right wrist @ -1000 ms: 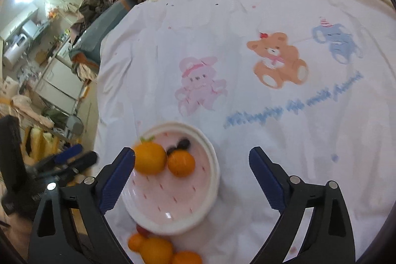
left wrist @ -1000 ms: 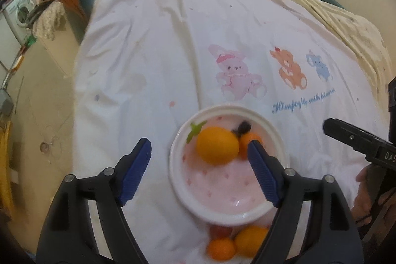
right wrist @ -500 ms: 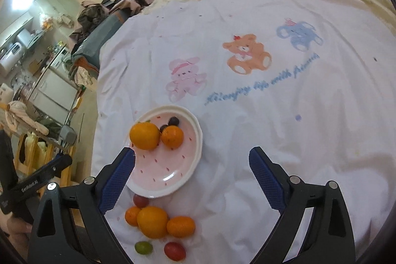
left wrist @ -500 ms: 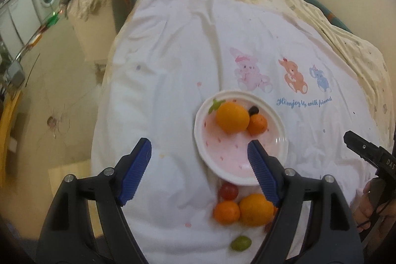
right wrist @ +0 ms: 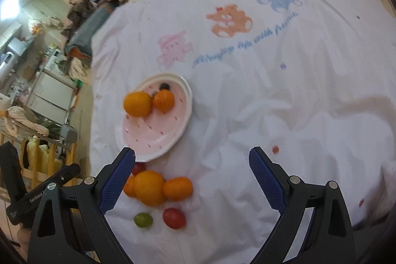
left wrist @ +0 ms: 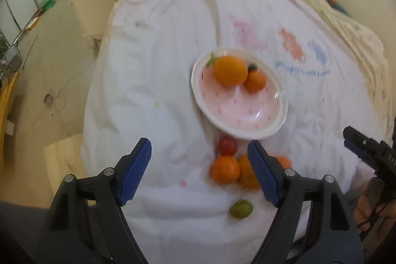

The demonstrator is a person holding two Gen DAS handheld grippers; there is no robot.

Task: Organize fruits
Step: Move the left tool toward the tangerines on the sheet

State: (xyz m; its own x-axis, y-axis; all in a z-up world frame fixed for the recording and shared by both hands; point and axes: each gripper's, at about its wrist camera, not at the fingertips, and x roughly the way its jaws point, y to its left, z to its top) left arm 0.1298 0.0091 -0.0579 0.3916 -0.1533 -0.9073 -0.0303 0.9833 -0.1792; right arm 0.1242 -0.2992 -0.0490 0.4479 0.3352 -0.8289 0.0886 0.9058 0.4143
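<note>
Fruit sorting on a bed: both hand-held grippers are hanging wide w/ nothing between the jaws, left hand-held gripper (left wrist: 199, 165) and right hand-held gripper (right wrist: 191, 173) each angling down over the white sheet (right wrist: 272, 103).

The pink plate (right wrist: 158, 135) is sitting on the sheet toward its left side in the right-wrist view, carrying a big orange (right wrist: 137, 103), a small orange (right wrist: 163, 100) touching it, and a dark berry (right wrist: 164, 86) at the far rim. Just beside the plate's near edge a loose cluster is waiting: a large orange (right wrist: 149, 187), a mandarin (right wrist: 177, 188) touching it, a cherry tomato (right wrist: 139, 168) partly hidden behind the left pad, plus a green fruit (right wrist: 143, 220) and a red tomato (right wrist: 174, 218) lying a bit nearer the camera.

Risks, as a judgement: the sheet is soft and creased, so a nudge is likely sending round fruit rolling, poss. off the near edge of the bed. The cluster is packed tight, so closing on one piece may be shoving its neighbours. Tomatoes are soft; a hard squeeze could be bruising or splitting them. Pressing down near the rim could be tipping the plate on the bedding and spilling what's already on it. The two grippers are working close together, so a clash is poss.

Writing: blue script under the cartoon animals (right wrist: 229, 20) is ending in "with friends"; the rest is too blurred. Lettering on the other gripper's body is only partly legible.
</note>
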